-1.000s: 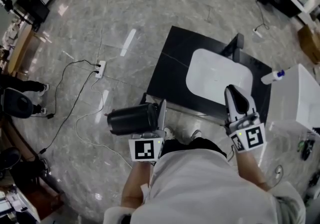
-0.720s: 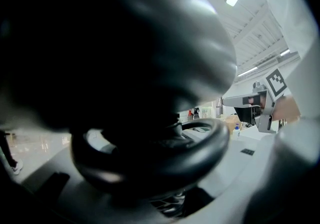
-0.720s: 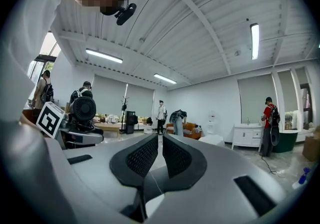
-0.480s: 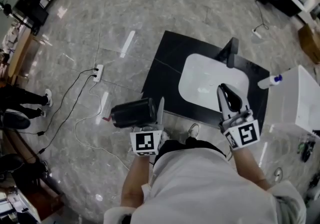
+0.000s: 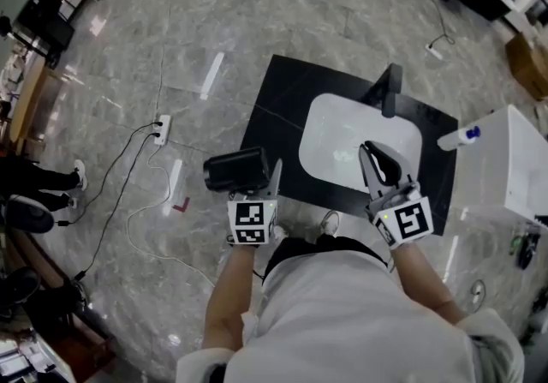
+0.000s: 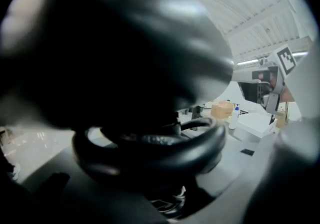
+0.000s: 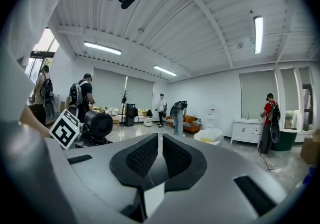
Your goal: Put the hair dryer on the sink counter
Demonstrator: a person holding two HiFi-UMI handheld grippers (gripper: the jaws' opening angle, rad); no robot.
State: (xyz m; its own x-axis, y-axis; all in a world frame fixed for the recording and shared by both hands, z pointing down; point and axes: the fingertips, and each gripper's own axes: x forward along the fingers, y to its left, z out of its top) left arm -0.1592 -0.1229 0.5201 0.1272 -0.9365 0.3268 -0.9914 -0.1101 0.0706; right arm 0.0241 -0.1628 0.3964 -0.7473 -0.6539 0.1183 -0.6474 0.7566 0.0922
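The black hair dryer [image 5: 235, 170] hangs over the floor just left of the black sink counter [image 5: 278, 107], with my left gripper [image 5: 262, 185] shut on it. In the left gripper view its dark body [image 6: 115, 57] and looped cord [image 6: 150, 144] fill most of the picture. The counter carries a white basin [image 5: 342, 134] and a black faucet [image 5: 390, 86]. Over the basin's near right part my right gripper [image 5: 375, 162] points away from me, jaws together and empty [image 7: 160, 154]. From the right gripper view the hair dryer [image 7: 98, 124] shows at the left.
A white cabinet [image 5: 514, 169] with a white bottle [image 5: 462, 134] stands right of the counter. A power strip [image 5: 160, 127] and cables lie on the marble floor to the left. Several people stand far off in the right gripper view.
The left gripper has carried the hair dryer to the right, closer to the counter's left edge. The right gripper has shifted a little left over the basin.
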